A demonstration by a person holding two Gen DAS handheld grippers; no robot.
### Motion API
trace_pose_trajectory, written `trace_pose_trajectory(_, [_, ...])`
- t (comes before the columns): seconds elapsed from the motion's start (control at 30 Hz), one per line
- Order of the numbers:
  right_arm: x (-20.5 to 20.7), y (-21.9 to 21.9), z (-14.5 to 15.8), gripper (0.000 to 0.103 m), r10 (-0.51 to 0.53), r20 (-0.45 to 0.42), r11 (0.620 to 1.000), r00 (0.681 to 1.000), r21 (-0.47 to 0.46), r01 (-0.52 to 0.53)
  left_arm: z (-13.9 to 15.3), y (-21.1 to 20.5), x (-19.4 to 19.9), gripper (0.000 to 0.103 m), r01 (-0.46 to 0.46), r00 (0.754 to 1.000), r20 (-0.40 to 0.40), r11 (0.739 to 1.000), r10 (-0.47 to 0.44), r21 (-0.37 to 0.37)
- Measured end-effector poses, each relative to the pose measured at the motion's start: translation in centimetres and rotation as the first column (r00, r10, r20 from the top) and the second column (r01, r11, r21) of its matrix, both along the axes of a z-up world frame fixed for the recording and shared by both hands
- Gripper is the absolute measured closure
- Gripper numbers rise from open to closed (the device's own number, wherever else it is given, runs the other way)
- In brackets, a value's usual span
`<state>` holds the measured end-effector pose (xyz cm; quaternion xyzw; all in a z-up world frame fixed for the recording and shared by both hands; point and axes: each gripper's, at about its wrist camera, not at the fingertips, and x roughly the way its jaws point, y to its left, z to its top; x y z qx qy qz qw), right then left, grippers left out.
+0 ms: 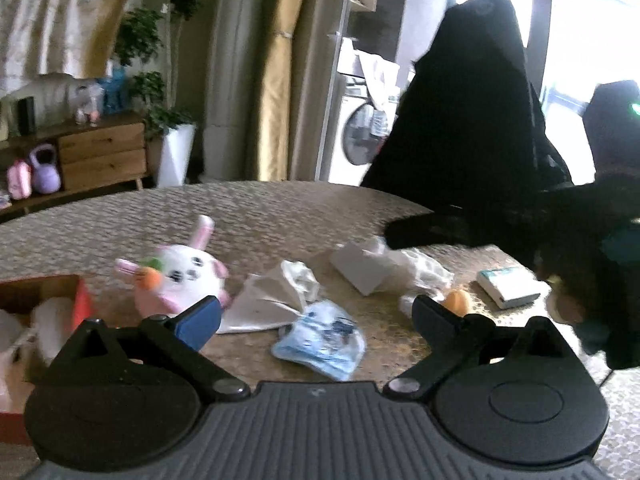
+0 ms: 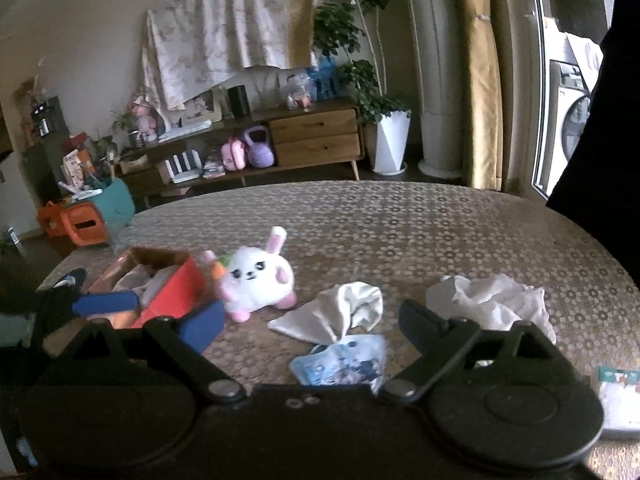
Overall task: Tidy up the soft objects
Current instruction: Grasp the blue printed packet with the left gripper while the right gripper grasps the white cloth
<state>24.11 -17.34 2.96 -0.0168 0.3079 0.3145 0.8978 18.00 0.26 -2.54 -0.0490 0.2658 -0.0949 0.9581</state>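
Soft objects lie scattered on the patterned surface (image 2: 400, 224): a white and pink plush bunny (image 2: 256, 280) just beside a red cardboard box (image 2: 176, 292), a crumpled white cloth (image 2: 340, 312) near the middle, a light blue soft packet (image 2: 340, 364) in front of it, and a second crumpled white heap (image 2: 492, 304) to the right. The box already holds some pale soft things, so it is probably the collecting spot, which would explain the bunny sitting at its wall. Left tongs (image 1: 316, 312) are released, jaws wide, nothing between them, with the blue packet lying just ahead of the gap. Right tongs (image 2: 312, 320) are also released and empty, aimed at the white cloth and blue packet. Likely both are lining up for a first pick. Hard to read: the box contents are blurred and partly cut off in the left view; a white and teal pack (image 1: 508, 284) at the right is cropped in the right view; a small orange thing (image 1: 458, 300) sits half behind the left tongs' finger; a dark shape blocks the right of the left view.
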Motion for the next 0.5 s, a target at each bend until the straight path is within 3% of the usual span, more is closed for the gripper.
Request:
trace_pose_trajectory(0.2, [3.2,0.8,-1.8,0.009,0.012,-0.029,0.999,1.0,-0.037,-0.013,-2.3,-2.3,2.6,0.001,0.049,0.998,-0.045,0.999,-0.048,0.013])
trace_pose_trajectory(0.5, [8.0,2.1,-5.4,0.012,0.031,-0.105,0.997,0.994,-0.073,-0.038,-6.5,-3.4,6.9,0.001,0.056,0.988,-0.144,0.997,-0.049,0.044])
